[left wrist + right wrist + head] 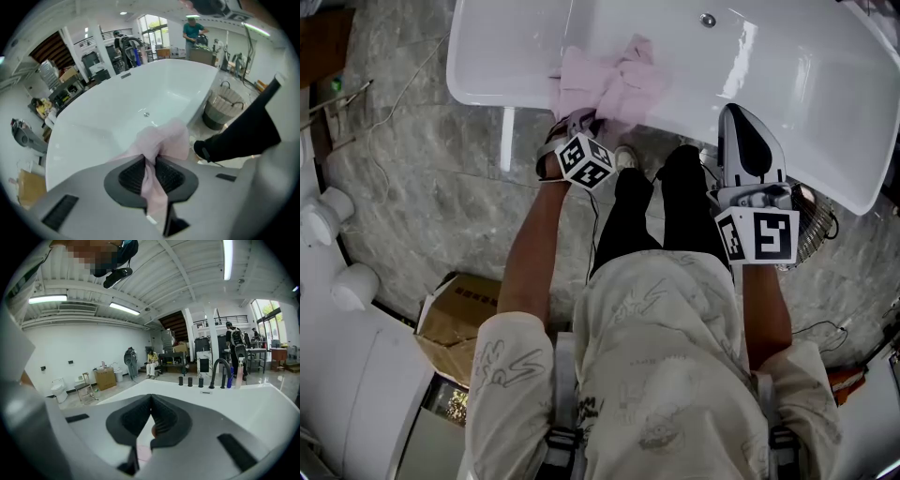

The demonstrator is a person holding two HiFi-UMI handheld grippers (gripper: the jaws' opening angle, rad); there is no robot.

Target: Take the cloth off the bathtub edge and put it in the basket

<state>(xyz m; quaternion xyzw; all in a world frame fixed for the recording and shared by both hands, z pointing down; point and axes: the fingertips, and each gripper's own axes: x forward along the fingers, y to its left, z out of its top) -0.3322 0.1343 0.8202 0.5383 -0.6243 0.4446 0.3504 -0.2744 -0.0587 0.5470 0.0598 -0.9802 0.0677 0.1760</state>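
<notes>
Pale pink crumpled cloth [614, 82] lies draped over the near rim of the white glossy bathtub [492, 94], upper centre of head view. Left gripper [579, 120] at the cloth's lower edge; in the left gripper view its black ribbed pads are clamped on a fold of cloth [161, 140], the rest bunched just above the jaws. Right gripper [739, 120] over the tub rim at right, jaws closed, nothing between them. Round wire basket [814, 234] on the floor, right edge.
</notes>
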